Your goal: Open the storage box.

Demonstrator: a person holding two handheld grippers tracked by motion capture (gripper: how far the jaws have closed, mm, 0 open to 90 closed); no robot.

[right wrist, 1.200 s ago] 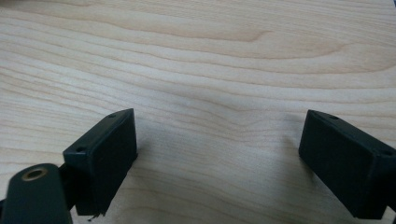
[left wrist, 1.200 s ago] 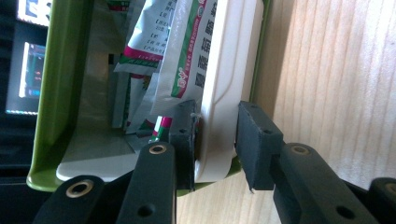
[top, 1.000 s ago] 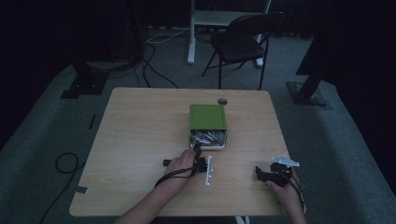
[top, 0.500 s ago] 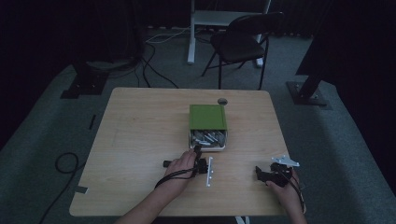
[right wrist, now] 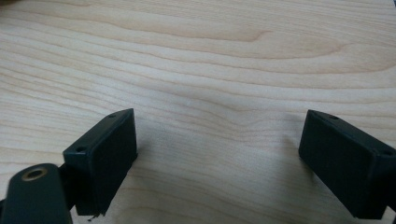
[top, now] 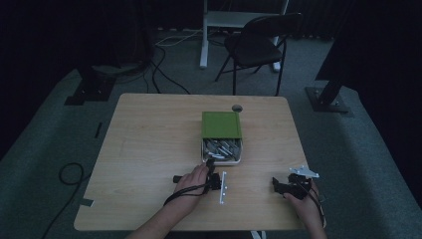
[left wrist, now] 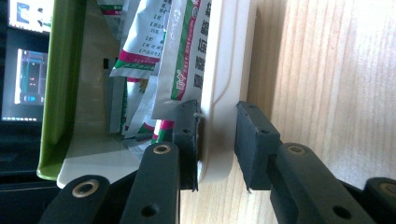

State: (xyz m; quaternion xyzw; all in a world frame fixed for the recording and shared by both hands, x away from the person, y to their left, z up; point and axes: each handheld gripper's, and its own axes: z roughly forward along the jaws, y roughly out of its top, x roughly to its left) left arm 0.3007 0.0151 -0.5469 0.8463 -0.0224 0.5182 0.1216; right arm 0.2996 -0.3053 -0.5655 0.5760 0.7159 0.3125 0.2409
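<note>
A white box (top: 222, 160) with a green lid (top: 221, 124) slid halfway back stands in the middle of the table. Its uncovered front half holds several printed sachets (top: 222, 148). In the left gripper view, my left gripper (left wrist: 217, 135) is shut on the box's white front wall (left wrist: 224, 70), one pad inside against the sachets (left wrist: 180, 51) and one pad outside. From above, the left gripper (top: 211, 168) sits at the box's near edge. My right gripper (top: 276, 185) rests on the table at the near right, its jaws (right wrist: 217, 154) open over bare wood.
A small dark round thing (top: 237, 107) lies just behind the box. The wooden table (top: 149, 144) has free room on its left half. A black chair (top: 259, 45) and floor cables (top: 69, 174) lie beyond the table.
</note>
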